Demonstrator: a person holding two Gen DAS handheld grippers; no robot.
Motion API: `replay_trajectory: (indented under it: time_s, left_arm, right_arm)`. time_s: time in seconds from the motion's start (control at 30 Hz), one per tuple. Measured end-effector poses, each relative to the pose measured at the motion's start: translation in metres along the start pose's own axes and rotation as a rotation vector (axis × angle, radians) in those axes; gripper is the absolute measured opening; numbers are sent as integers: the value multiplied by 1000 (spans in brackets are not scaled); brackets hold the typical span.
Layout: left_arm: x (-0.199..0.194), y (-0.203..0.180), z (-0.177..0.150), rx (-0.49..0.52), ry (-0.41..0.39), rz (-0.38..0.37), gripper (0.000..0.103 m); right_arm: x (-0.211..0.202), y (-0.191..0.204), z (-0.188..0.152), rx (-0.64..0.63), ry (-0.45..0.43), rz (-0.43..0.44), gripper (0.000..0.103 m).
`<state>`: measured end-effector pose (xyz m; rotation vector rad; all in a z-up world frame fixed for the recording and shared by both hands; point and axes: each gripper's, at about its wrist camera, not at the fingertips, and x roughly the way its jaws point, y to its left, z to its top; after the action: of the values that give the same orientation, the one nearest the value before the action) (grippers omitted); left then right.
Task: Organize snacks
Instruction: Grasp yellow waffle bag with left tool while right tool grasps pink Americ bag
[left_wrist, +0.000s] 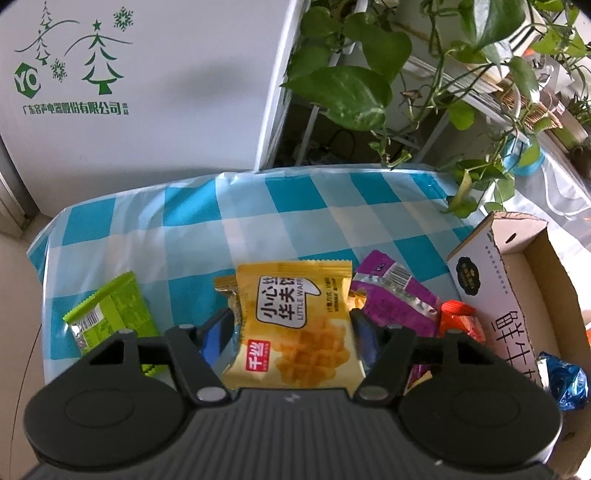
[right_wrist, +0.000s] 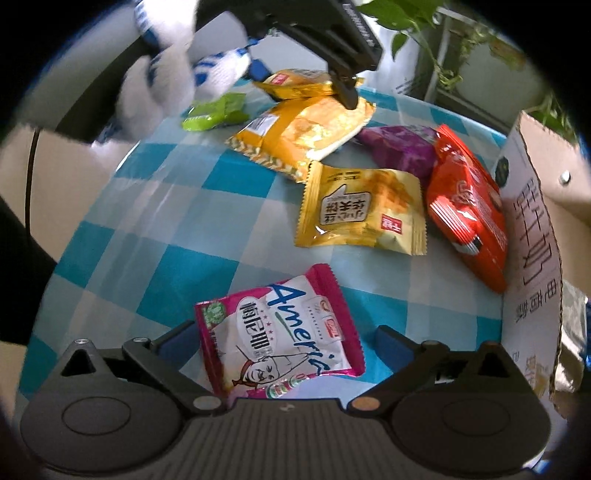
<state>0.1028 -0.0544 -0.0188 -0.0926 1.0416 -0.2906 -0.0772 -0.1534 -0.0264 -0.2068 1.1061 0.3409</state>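
My left gripper (left_wrist: 291, 332) is shut on a yellow waffle packet (left_wrist: 295, 325) and holds it just above the checked tablecloth (left_wrist: 258, 225); it also shows in the right wrist view (right_wrist: 295, 83), lifted over a larger yellow packet (right_wrist: 303, 133). My right gripper (right_wrist: 284, 347) is open, its fingers either side of a pink-and-white snack packet (right_wrist: 280, 339) lying on the cloth. A second yellow waffle packet (right_wrist: 362, 210), a purple packet (right_wrist: 402, 147), a red packet (right_wrist: 465, 206) and a green packet (right_wrist: 214, 110) lie around.
An open cardboard box (left_wrist: 517, 295) stands at the table's right side, with a blue foil wrapper (left_wrist: 569, 380) inside. A white appliance (left_wrist: 147, 92) and leafy plants (left_wrist: 369, 81) stand behind the table. The box wall also shows in the right wrist view (right_wrist: 532, 240).
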Motion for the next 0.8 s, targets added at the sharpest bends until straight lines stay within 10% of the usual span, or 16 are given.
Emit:
replay_trajectory:
  time_s: [0.8]
  left_arm:
    - [-19,12,-4,-46,-50,-26,57]
  right_arm:
    - [-6,-8,13,67,-54,21,67]
